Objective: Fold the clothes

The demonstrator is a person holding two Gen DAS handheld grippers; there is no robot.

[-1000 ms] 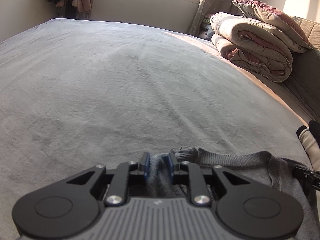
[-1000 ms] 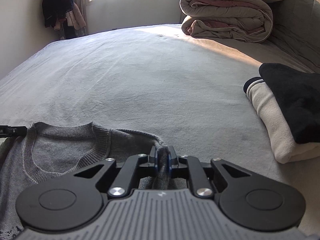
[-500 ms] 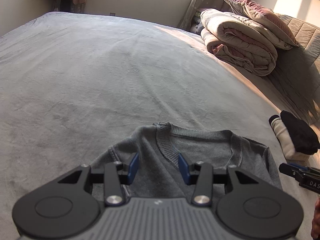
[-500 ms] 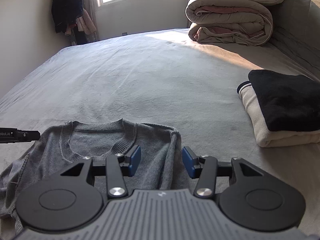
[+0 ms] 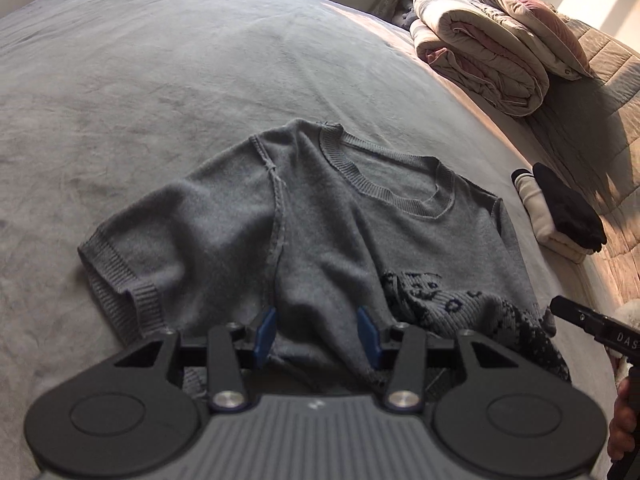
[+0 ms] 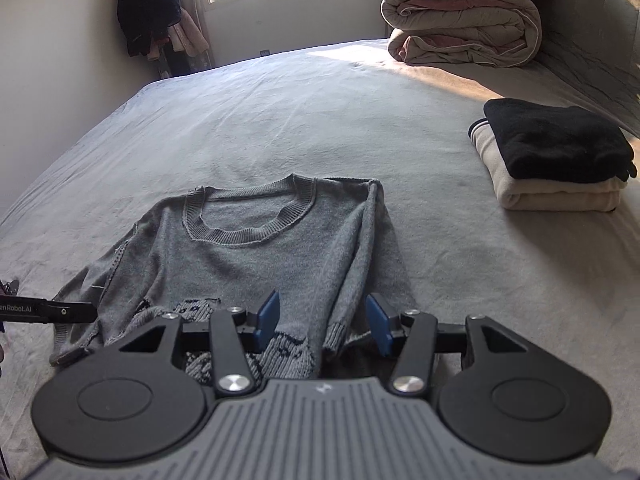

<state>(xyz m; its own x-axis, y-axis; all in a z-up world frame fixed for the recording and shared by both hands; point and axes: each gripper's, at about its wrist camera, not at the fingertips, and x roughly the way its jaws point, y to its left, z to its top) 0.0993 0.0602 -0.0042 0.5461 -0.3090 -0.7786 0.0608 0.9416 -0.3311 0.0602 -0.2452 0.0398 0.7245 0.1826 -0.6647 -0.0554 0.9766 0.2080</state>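
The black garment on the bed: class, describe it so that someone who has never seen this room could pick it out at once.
Start at the wide grey bed and find the rolled quilt at its far right end. Nearer than the quilt, by the right edge, lies a small pile of two folded clothes. The black garment is the top one, resting on a cream garment, unlike the grey sweater spread flat.

Landmark: grey knit short-sleeved sweater lying on grey bedspread. Beyond its collar, open bedspread. Right of it, folded black-on-cream clothes stack; farther, rolled beige quilt blocks.
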